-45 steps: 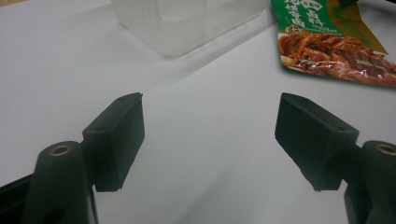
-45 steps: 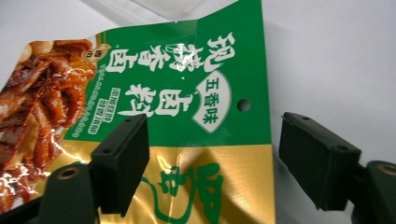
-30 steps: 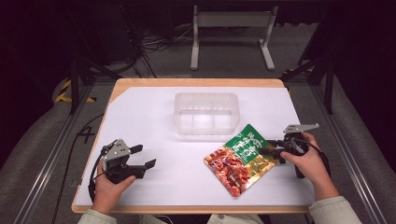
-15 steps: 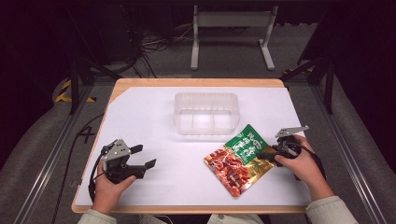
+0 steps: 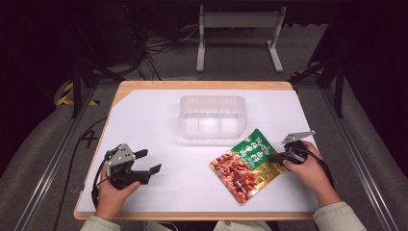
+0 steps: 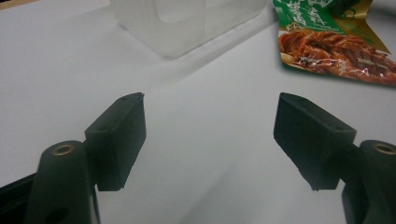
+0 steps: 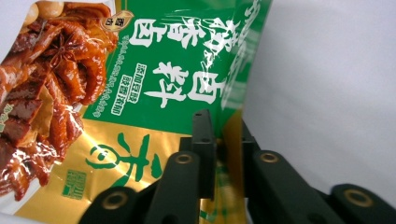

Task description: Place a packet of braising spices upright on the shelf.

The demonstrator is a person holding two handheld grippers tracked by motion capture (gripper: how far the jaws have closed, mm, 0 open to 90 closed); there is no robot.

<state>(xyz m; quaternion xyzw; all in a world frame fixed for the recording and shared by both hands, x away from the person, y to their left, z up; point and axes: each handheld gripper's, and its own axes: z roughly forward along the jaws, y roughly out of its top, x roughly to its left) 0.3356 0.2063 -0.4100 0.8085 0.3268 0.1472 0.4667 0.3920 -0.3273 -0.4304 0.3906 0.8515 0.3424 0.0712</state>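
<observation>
— Snack pouch (image 5: 247,164), green and gold: where is it found, and what has changed around it?

— It is seen lying flat on the white table (image 5: 159,125), just in front of the clear plastic container (image 5: 212,116) and toward its right. Compared with a second ago, it has not been shifted. The right gripper (image 5: 278,157) has just been closing on its right edge, and in the right gripper view that edge (image 7: 229,135) is pinched between the pressed-together jaws.

— And the left gripper (image 5: 149,162)?

— It is rested on the table well apart from the pouch, jaws spread wide, nothing held between them.

— What is meant for the work?

— A grip is judged secured; lifting toward the container is likely called for next.
</observation>
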